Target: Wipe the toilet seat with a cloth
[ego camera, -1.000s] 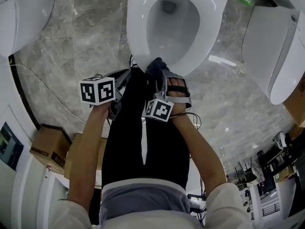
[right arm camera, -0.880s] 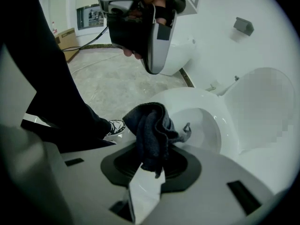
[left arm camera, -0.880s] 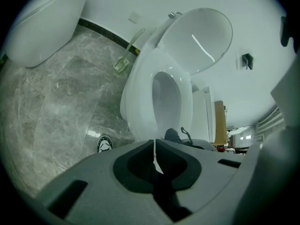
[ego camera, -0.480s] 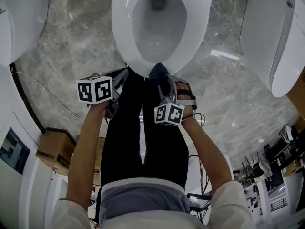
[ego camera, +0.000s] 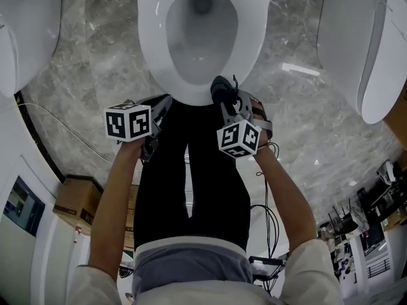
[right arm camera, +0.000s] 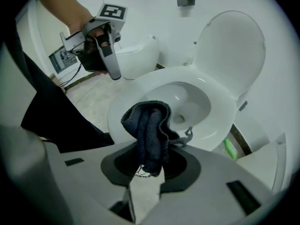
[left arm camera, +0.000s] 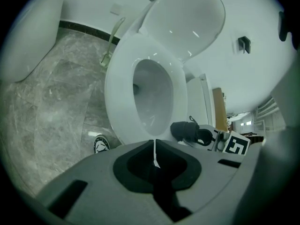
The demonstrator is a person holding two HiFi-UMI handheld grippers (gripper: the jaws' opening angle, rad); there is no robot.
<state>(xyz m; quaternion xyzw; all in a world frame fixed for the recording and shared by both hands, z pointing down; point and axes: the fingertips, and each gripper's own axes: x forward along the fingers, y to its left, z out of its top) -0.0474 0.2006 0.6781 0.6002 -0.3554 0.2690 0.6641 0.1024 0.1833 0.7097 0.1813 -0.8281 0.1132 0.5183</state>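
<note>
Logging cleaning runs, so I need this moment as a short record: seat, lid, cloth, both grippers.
toilet seat: down, white
lid: raised
cloth: dark, bunched, at the seat's front edge; contact unclear
right gripper: shut on cloth
left gripper: shut, empty, off the seat near its front
</note>
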